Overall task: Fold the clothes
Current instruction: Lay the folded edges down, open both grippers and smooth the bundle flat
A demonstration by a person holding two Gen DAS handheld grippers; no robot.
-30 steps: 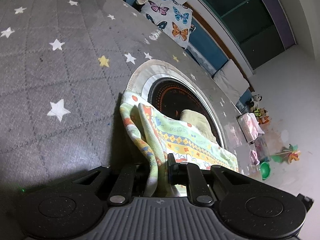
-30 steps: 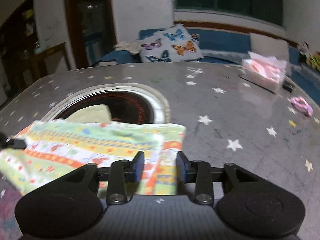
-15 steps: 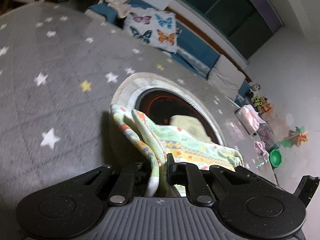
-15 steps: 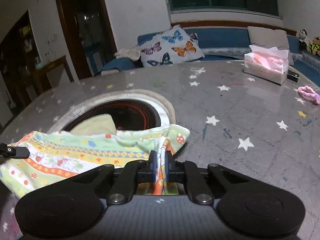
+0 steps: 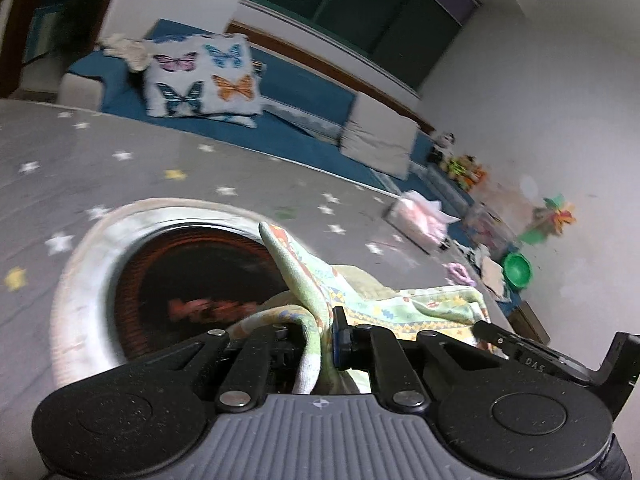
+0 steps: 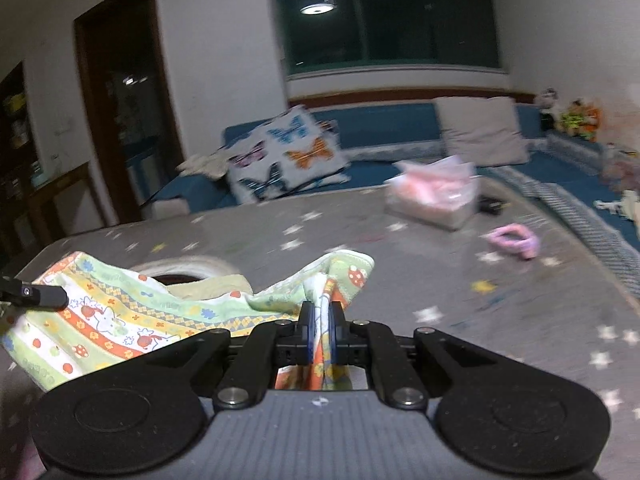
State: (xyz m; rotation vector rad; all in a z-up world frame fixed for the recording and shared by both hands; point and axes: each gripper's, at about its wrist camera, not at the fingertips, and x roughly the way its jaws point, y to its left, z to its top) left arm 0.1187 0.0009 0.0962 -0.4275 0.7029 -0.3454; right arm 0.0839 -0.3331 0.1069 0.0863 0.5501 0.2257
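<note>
Dim room, ceiling lamp point(image 6: 318, 9) glaring in the window, motion blur, fisheye-curved edges.

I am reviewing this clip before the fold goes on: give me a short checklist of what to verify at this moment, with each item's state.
1. Left tool shut on the patterned cloth: ok, fabric is bunched between its fingers.
2. Right tool shut on the cloth: ok, a corner is pinched between the blue pads.
3. Cloth clear of the table: cannot tell, its middle sags low between the tools.
4. Cloth spread flat between the tools: not ok, it is slack and creased.
5. Yellowish piece by the round dark inset free of the cloth: cannot tell, the cloth overlaps it in view.
6. Tissue box and pink scrunchie out of the way: ok, both are apart from the cloth.
</note>
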